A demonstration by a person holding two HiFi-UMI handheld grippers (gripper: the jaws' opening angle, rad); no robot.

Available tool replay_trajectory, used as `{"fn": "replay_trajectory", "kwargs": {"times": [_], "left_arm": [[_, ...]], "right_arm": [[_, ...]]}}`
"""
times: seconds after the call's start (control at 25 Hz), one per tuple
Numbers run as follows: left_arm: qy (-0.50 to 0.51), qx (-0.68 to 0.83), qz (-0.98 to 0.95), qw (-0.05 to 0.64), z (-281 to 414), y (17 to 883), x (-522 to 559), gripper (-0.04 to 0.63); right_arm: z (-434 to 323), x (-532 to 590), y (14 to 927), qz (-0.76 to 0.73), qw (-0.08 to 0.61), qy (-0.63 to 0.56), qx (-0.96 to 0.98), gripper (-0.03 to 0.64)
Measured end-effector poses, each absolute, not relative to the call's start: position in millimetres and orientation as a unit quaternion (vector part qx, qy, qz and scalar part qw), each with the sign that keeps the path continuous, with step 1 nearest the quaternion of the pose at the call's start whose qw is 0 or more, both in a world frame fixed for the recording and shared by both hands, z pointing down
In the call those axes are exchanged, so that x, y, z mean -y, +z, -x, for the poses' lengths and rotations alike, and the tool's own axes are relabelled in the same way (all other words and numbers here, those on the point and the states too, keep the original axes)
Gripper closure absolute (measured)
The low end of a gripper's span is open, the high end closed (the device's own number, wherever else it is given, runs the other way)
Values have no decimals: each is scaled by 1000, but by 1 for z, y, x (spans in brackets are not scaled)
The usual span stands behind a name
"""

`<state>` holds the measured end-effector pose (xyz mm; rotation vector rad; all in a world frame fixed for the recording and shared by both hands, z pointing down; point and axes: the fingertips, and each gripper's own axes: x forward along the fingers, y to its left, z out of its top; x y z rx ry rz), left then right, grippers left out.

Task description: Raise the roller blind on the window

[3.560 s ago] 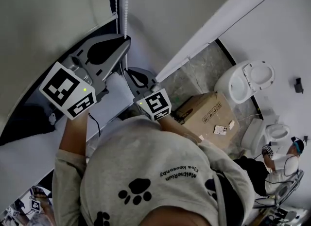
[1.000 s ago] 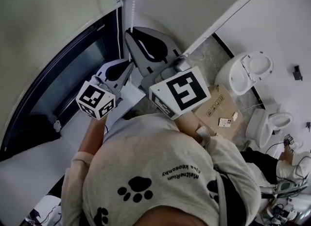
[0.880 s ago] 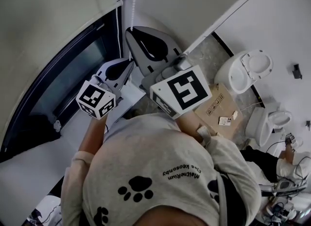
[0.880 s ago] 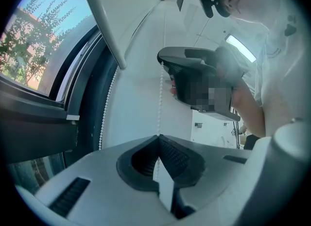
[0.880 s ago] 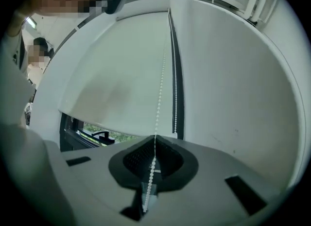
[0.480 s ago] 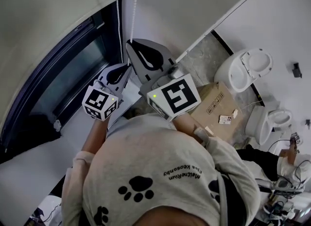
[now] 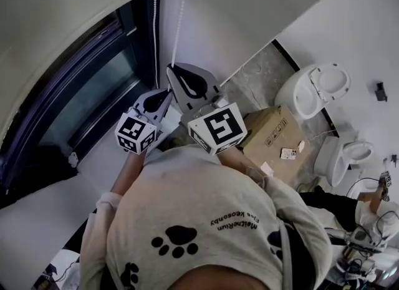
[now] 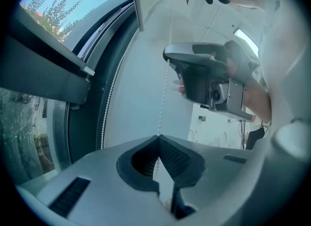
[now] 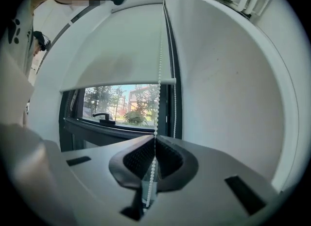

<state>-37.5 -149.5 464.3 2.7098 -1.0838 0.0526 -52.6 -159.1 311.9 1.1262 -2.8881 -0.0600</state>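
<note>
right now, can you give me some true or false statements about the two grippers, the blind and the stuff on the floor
1. The right gripper is shut on the white bead chain. True.
2. The left gripper is open, clear of the chain. False: it is shut on the chain too.
3. The pale roller blind covers the whole window. False: window glass shows below it.
4. A brown cardboard box stands on the floor near a white toilet. True.
</note>
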Motion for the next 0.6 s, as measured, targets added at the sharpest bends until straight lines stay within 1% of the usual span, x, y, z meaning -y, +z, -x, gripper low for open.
{"fn": "replay_trajectory", "kwargs": {"times": [0.4,0.6], "left_arm": [[51,385,-913,128,42,511,144,588],[61,396,-906,140,46,523,140,588]], "right_arm": [[55,157,359,-360,60,-11,931,607],[57,152,372,-353,63,2,933,607]]}}
